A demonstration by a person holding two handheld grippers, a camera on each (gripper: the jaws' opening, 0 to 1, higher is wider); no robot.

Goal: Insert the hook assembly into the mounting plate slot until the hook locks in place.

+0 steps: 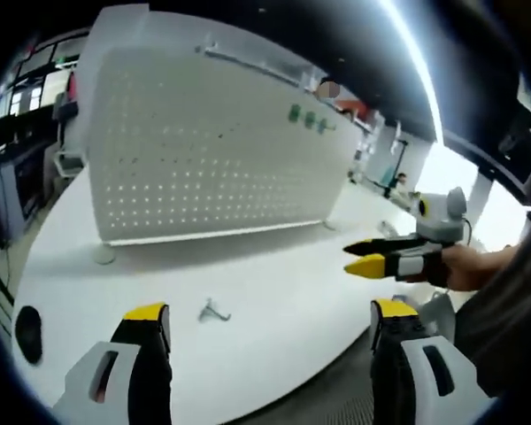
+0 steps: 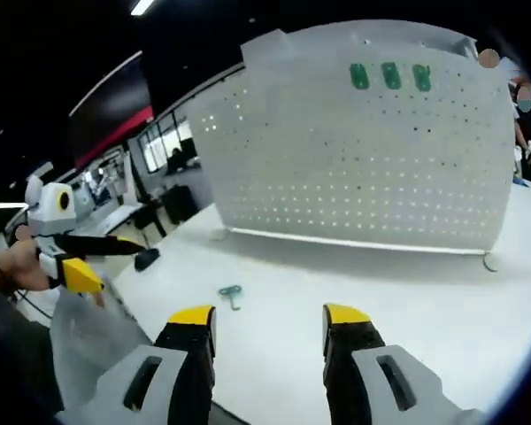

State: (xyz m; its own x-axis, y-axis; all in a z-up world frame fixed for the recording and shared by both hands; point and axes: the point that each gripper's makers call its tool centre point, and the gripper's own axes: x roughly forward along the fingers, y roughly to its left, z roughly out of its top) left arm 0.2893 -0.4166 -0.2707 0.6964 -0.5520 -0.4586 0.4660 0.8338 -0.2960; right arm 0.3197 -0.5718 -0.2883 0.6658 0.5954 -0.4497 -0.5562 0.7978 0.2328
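A white perforated mounting plate point(image 1: 212, 150) point(image 2: 363, 159) stands upright on the white table point(image 1: 283, 283) point(image 2: 442, 301). A small metal hook point(image 1: 212, 311) point(image 2: 231, 293) lies flat on the table in front of it, untouched. My left gripper point(image 1: 270, 314) hovers low over the table's near edge, open wide, with the hook just inside its left jaw. My right gripper point(image 2: 268, 316) is open and empty, the hook ahead of it and slightly left. Each gripper also appears in the other's view, held by a hand: the right gripper point(image 1: 372, 257) and the left gripper point(image 2: 80, 261).
Three green tags point(image 2: 389, 76) point(image 1: 308, 119) sit near the plate's top edge. A small black round object point(image 1: 28, 332) point(image 2: 147, 258) rests near the table's edge. Other desks and people stand in the background beyond the table.
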